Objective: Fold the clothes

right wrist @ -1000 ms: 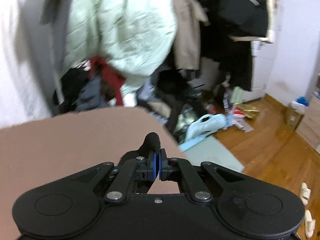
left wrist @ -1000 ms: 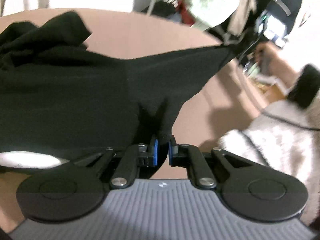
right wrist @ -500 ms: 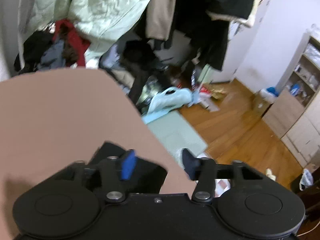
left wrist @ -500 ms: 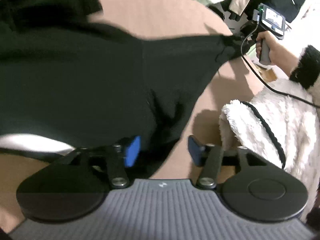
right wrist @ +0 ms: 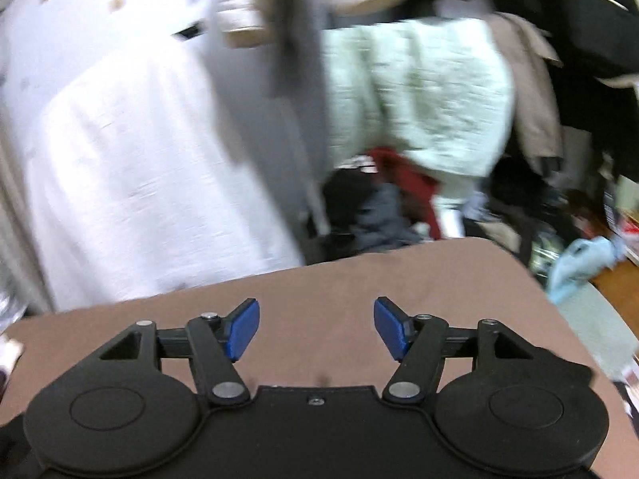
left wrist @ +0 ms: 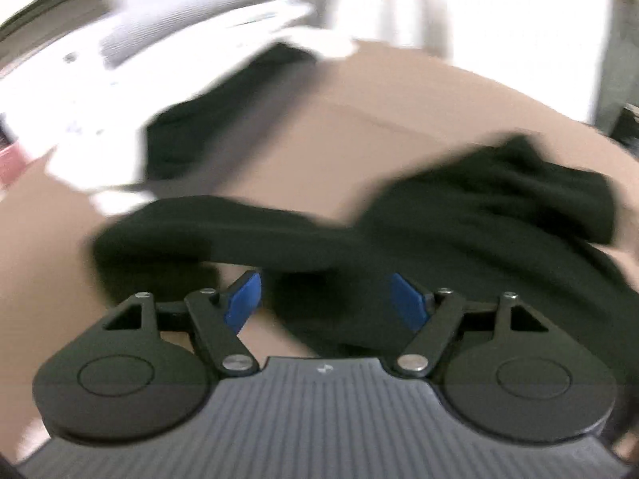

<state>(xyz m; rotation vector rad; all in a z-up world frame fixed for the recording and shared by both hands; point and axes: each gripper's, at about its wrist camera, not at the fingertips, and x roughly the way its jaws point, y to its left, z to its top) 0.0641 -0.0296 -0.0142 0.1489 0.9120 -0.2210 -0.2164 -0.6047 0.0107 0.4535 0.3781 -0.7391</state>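
Released since the earlier frames: both grippers let go of black garment point(left wrist: 459, 215), now slumped on brown tabletop point(left wrist: 359, 127). Left gripper point(left wrist: 325, 295) jaws opening, cloth below, unpinched. Right gripper point(right wrist: 315, 329) jaws opening over bare table, nothing between. Soft, light, limp; probably best pinched at hem or corner.

The black garment point(left wrist: 459, 235) lies rumpled across the brown surface point(left wrist: 359, 119), not folded flat. One part bunches in soft folds toward the right of the left wrist view; a long, narrower part stretches left from it and ends in a rounded edge. More black cloth point(left wrist: 191, 139) lies farther back on the left, partly under something white; the blur hides whether it is the same piece.
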